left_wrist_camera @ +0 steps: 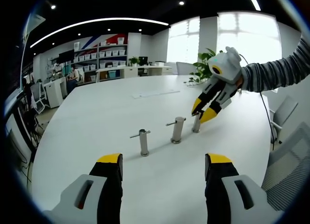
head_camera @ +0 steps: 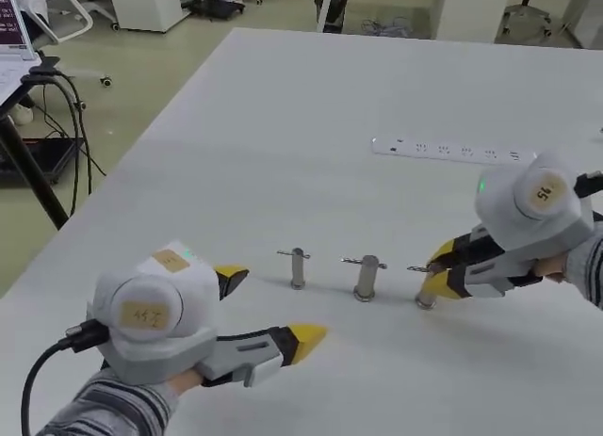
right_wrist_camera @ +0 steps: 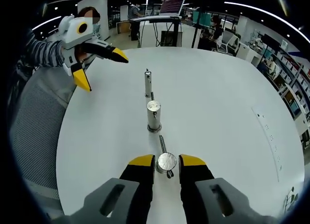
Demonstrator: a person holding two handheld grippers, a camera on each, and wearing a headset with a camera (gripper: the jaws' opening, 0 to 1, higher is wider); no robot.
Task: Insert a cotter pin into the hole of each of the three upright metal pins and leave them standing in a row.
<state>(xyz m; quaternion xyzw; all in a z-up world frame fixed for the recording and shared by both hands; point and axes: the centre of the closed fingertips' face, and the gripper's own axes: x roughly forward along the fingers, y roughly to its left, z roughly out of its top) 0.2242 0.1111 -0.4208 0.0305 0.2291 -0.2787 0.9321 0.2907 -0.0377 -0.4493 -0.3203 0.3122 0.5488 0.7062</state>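
Three upright metal pins stand in a row on the white table [head_camera: 283,153]: the left pin [head_camera: 298,267], the middle pin [head_camera: 366,279] and the right pin [head_camera: 426,298]. A cotter pin crosses the top of each. My right gripper [head_camera: 439,270] has its jaws narrowly apart on either side of the right pin's top [right_wrist_camera: 166,162]. A thin gap shows on both sides. That pin's cotter pin [right_wrist_camera: 162,145] runs through between the jaws. My left gripper [head_camera: 268,307] hangs wide open and empty in front of the row, short of the left pin [left_wrist_camera: 144,142].
A white power strip [head_camera: 445,151] lies on the table beyond the row. The table's left edge runs diagonally, with a dark stand and cables [head_camera: 38,163] on the floor beside it. Office chairs and desks stand farther back.
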